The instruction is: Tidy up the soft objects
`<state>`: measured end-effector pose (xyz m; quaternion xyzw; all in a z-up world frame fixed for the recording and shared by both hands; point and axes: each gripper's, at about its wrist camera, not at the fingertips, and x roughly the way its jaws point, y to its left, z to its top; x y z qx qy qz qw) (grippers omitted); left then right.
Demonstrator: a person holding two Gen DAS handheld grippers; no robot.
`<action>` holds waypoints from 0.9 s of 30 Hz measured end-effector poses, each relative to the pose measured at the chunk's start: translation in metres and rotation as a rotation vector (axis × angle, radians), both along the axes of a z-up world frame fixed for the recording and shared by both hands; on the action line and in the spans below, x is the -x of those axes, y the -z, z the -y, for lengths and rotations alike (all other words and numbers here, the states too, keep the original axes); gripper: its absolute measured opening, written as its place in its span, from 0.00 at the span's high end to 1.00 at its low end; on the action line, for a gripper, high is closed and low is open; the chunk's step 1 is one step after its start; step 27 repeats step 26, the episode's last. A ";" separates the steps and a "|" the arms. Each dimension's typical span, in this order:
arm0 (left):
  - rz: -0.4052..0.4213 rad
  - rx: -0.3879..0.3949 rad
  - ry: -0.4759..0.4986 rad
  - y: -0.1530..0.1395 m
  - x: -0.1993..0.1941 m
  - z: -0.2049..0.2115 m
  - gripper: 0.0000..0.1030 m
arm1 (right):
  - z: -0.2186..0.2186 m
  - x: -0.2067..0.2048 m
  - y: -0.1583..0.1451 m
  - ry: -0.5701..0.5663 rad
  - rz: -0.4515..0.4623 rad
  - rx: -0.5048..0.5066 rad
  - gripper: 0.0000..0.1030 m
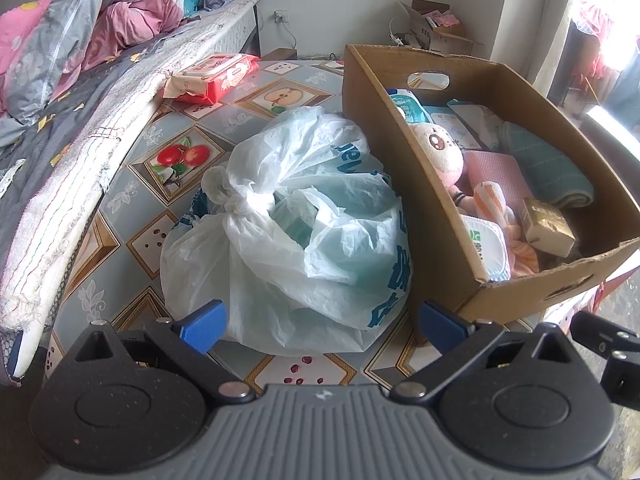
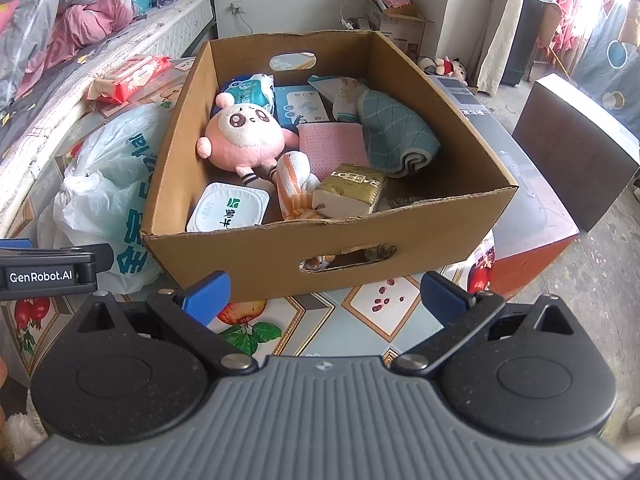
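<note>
left gripper (image 1: pixel 320 326) fingers spread wide before the plastic bag (image 1: pixel 296 232); right gripper (image 2: pixel 324 300) fingers released facing the cardboard box (image 2: pixel 332 248)

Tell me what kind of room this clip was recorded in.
Most likely a lived-in bedroom: a bed piled with a rumpled quilt runs along the left, clothes hang by the window, and a cardboard box of soft things sits on a low table.

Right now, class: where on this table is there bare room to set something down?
Free: the cloth strip between the box front and the right gripper; also between bag and wipes pack. Crowded: inside the box, around the plush.
</note>
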<state>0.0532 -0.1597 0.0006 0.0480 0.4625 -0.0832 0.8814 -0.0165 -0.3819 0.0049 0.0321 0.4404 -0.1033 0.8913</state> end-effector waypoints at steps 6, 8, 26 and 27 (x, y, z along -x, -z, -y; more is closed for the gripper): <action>-0.006 -0.002 0.000 0.002 -0.001 0.001 0.00 | 0.000 0.000 0.003 0.000 -0.003 0.000 0.01; -0.008 -0.004 0.000 0.002 -0.001 0.001 0.00 | 0.000 -0.001 0.003 -0.001 -0.005 0.001 0.01; -0.015 -0.007 0.006 0.004 -0.001 0.003 0.00 | 0.001 -0.002 0.005 0.003 -0.012 0.002 0.01; -0.015 -0.007 0.006 0.004 -0.001 0.003 0.00 | 0.001 -0.002 0.005 0.003 -0.012 0.002 0.01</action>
